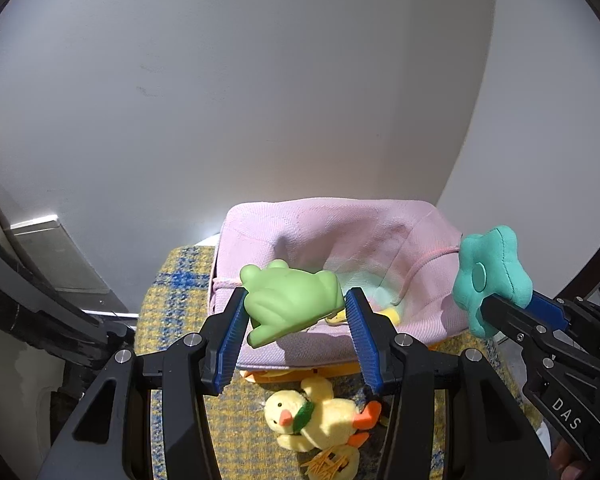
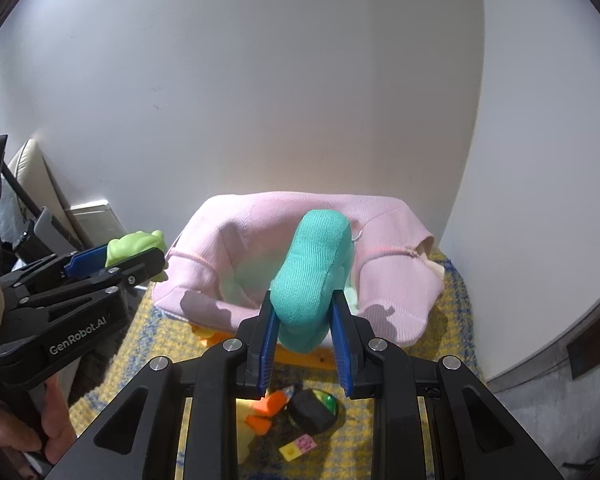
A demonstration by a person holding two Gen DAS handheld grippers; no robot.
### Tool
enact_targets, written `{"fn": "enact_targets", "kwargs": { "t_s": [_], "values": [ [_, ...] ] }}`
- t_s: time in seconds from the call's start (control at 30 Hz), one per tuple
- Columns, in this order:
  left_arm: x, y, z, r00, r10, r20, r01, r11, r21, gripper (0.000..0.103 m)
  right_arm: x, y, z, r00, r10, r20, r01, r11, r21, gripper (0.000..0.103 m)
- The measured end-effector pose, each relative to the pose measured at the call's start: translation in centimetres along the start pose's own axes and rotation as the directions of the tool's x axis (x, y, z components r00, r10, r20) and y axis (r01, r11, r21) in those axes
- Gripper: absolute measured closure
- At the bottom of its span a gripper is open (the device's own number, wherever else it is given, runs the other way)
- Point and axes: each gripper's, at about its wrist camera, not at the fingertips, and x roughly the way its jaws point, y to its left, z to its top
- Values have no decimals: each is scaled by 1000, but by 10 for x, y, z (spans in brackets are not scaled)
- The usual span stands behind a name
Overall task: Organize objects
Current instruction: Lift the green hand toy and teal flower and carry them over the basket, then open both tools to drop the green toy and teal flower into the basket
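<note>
My left gripper point(image 1: 296, 308) is shut on a green rubber frog point(image 1: 290, 300) and holds it over the near rim of a pink fabric basket point(image 1: 340, 236). It also shows in the right wrist view point(image 2: 134, 258), left of the basket point(image 2: 236, 236). My right gripper point(image 2: 304, 320) is shut on a teal plush flower point(image 2: 314, 276) above the basket's near edge; in the left wrist view the flower point(image 1: 490, 276) hangs at the basket's right corner. A yellow plush duck point(image 1: 316, 412) lies on the yellow and blue cloth point(image 1: 180, 300) below.
Small toys lie on the cloth in front of the basket: orange pieces point(image 2: 266, 410), a black and green round thing point(image 2: 314, 410) and a yellow and pink block point(image 2: 298, 446). A white wall stands just behind the basket. A dark stand point(image 1: 40, 304) is at the left.
</note>
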Motion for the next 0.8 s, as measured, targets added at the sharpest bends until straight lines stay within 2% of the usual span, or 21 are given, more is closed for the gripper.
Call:
{"fn": "enact_targets", "kwargs": {
  "t_s": [0.7, 0.77, 0.8],
  "values": [
    [49, 2, 11, 998, -17, -54, 17, 1000, 3, 54, 53, -8, 29, 999, 12, -35, -11, 1000, 9, 77],
    [50, 2, 10, 998, -6, -59, 7, 1000, 4, 49, 56, -10, 30, 999, 10, -36, -9, 1000, 10, 76],
    [50, 1, 10, 998, 2, -57, -2, 1000, 6, 37, 56, -11, 31, 999, 5, -32, -5, 1000, 15, 74]
  ]
}}
